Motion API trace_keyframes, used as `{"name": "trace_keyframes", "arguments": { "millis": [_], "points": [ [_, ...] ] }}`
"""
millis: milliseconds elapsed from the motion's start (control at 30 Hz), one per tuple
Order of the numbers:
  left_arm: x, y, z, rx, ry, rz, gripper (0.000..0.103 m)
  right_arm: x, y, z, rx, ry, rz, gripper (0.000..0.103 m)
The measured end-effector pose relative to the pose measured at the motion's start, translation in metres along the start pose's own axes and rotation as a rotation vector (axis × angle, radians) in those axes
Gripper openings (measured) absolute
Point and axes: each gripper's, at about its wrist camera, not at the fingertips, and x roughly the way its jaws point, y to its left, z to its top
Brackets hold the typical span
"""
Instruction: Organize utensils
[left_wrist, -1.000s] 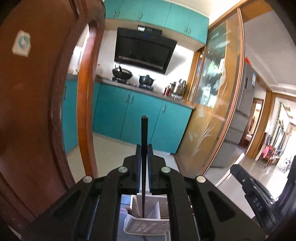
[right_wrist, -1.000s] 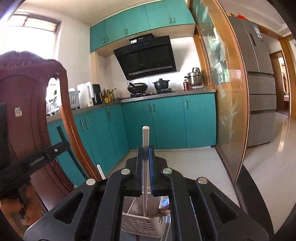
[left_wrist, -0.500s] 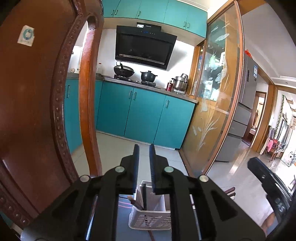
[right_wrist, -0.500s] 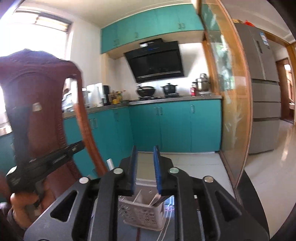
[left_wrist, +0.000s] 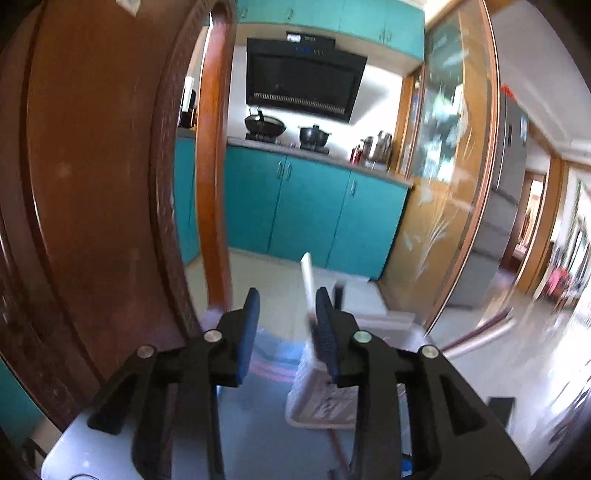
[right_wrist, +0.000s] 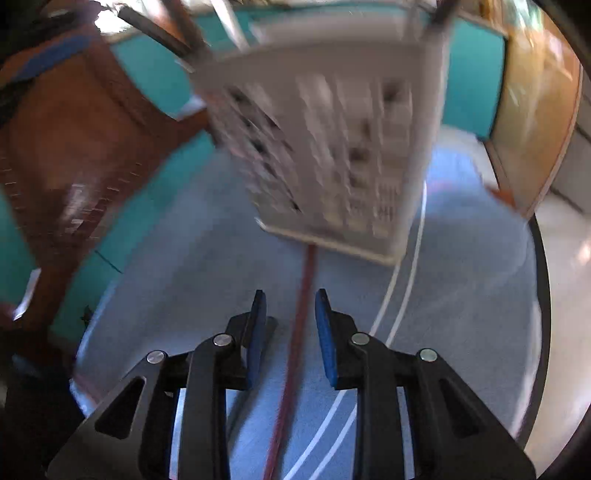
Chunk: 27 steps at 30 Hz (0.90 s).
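Fingers of the left gripper (left_wrist: 285, 299) are spreading with nothing between them; a second ago they pinched a dark stick, and that stick is gone from them now. Just past them stands the white basket (left_wrist: 325, 402) on the blue-grey table (left_wrist: 258, 435), with a white stick (left_wrist: 307, 291) poking up out of it. The right gripper (right_wrist: 288, 300) is opening too, empty, and has let go of its white stick. It now tips down at the table, over a red line (right_wrist: 303, 306). Farther off, the basket looks blurry, with sticks standing inside. A brown wooden chair (left_wrist: 103, 184) stands behind it.
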Motion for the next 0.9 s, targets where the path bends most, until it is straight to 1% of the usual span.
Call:
{"name": "trace_keyframes", "arguments": {
  "millis": [33, 100, 133, 200, 233, 267, 367, 467, 533, 600, 667, 733, 800, 833, 900],
  "points": [
    [0.004, 0.002, -0.006, 0.006, 0.019, 0.009, 0.032, 0.007, -0.003, 0.001, 0.017, 0.014, -0.011, 0.028],
    [0.01, 0.004, -0.014, 0.0, 0.059, -0.001, 0.032, 0.016, -0.005, 0.0, 0.033, 0.037, -0.026, 0.027],
    [0.011, 0.005, -0.017, 0.0, 0.073, -0.005, 0.032, 0.021, -0.006, 0.0, 0.044, 0.05, -0.037, 0.024],
    [0.014, 0.005, -0.022, 0.015, 0.086, -0.001, 0.035, 0.021, -0.007, 0.0, 0.049, 0.042, -0.043, 0.02],
    [0.016, 0.004, -0.025, 0.033, 0.091, 0.005, 0.035, 0.021, -0.008, -0.001, 0.05, 0.049, -0.036, 0.012],
    [0.016, 0.003, -0.026, 0.05, 0.092, 0.012, 0.035, 0.021, -0.009, -0.002, 0.051, 0.055, -0.032, 0.008],
    [0.016, 0.001, -0.03, 0.104, 0.085, 0.047, 0.037, 0.017, -0.007, -0.007, 0.027, 0.069, -0.053, 0.008],
    [0.017, 0.003, -0.03, 0.124, 0.087, 0.065, 0.039, 0.01, -0.007, -0.018, 0.028, 0.106, -0.078, 0.007],
    [0.018, 0.005, -0.032, 0.124, 0.104, 0.06, 0.04, 0.0, -0.014, -0.038, 0.061, 0.13, -0.1, 0.007],
    [0.02, 0.005, -0.035, 0.133, 0.12, 0.058, 0.04, -0.01, -0.028, -0.048, 0.125, 0.145, -0.111, 0.007],
    [0.023, 0.003, -0.04, 0.151, 0.142, 0.056, 0.044, -0.019, -0.045, -0.058, 0.209, 0.144, -0.098, 0.007],
    [0.026, 0.001, -0.048, 0.17, 0.173, 0.04, 0.047, -0.023, -0.063, -0.066, 0.304, 0.139, -0.03, 0.008],
    [0.03, -0.004, -0.058, 0.192, 0.217, 0.014, 0.05, -0.028, -0.075, -0.07, 0.368, 0.116, 0.006, 0.009],
    [0.033, -0.007, -0.064, 0.2, 0.246, -0.001, 0.051, -0.032, -0.078, -0.072, 0.377, 0.098, -0.003, 0.01],
    [0.038, -0.012, -0.074, 0.205, 0.307, -0.032, 0.056, -0.041, -0.078, -0.073, 0.356, 0.055, -0.061, 0.017]
  ]
}}
